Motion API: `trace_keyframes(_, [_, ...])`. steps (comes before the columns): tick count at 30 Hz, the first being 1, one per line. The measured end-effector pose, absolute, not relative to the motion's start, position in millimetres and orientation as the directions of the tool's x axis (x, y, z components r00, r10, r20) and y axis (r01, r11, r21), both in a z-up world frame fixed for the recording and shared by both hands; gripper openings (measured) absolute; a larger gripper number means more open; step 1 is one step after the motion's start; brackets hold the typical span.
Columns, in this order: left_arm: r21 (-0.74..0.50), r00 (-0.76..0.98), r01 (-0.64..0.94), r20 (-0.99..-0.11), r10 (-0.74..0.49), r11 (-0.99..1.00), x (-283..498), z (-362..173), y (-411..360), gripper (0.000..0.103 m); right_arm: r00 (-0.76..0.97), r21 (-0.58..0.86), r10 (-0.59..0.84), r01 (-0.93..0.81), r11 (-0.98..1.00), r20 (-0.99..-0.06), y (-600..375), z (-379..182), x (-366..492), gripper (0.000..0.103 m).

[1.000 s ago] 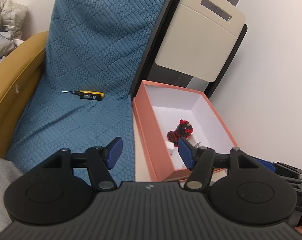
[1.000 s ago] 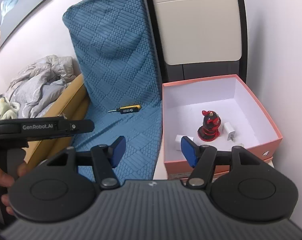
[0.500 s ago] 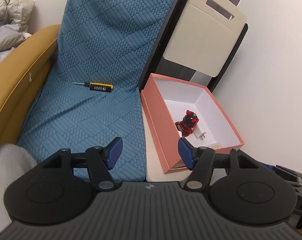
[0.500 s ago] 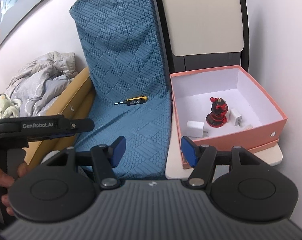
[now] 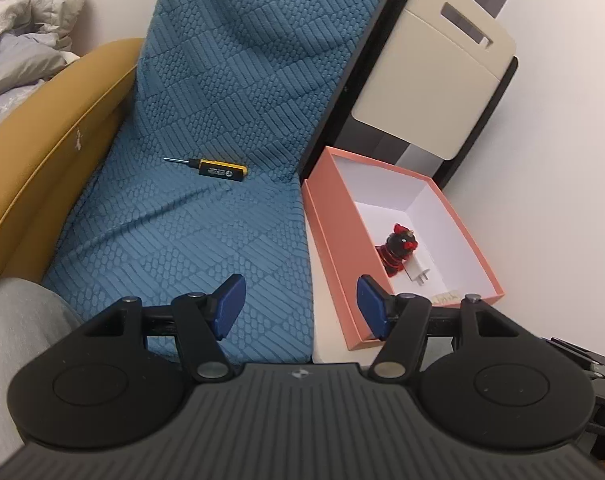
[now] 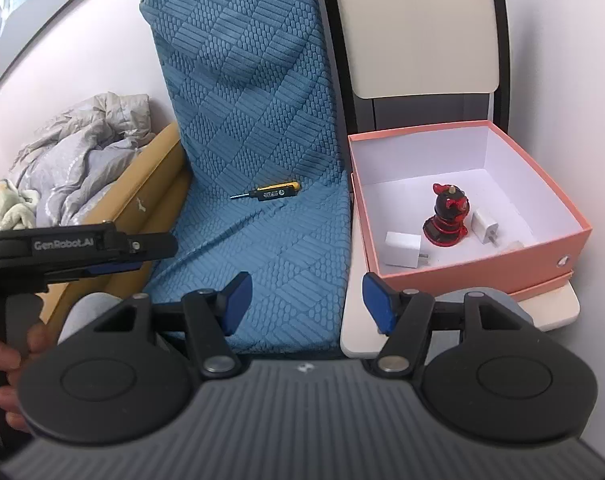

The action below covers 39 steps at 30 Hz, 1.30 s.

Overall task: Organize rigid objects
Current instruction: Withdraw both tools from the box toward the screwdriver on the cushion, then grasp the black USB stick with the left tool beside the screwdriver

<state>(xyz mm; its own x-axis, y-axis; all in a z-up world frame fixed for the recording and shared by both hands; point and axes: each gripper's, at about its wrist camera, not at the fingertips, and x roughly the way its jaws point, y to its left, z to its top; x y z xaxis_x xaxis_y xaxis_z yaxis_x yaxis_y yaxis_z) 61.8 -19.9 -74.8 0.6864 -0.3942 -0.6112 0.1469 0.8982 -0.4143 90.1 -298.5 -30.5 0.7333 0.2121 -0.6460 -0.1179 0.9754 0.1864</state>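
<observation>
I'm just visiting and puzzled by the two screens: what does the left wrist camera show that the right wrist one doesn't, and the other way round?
Only the left wrist view shows the slot in the beige panel.

Only the right wrist view shows a second white charger by the near box wall, a framed picture, the other gripper's handle and the hand holding it.

Both show the screwdriver on the blue cover, the pink box with the red figurine and a charger, and open, empty jaws.

Screwdriver (image 6: 266,192) on blanket (image 6: 262,240) — box (image 6: 558,200) right, holding figurine (image 6: 446,216).
</observation>
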Motion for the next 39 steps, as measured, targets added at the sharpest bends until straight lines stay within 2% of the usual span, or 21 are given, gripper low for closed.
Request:
trace_keyframes(18, [-0.413, 0.657, 0.081, -0.663, -0.36, 0.907, 150.6, -108.2, -4.9, 0.067, 0.67, 0.16, 0.226, -0.16, 0.974, -0.707, -280.5, -58.4, 176.3, 0.063])
trace_keyframes(39, [-0.408, 0.646, -0.007, -0.699, -0.308, 0.913, 299.0, -201.3, 30.5, 0.068, 0.594, 0.127, 0.246, -0.235, 0.964, -0.766, -247.9, -135.3, 317.2, 0.063])
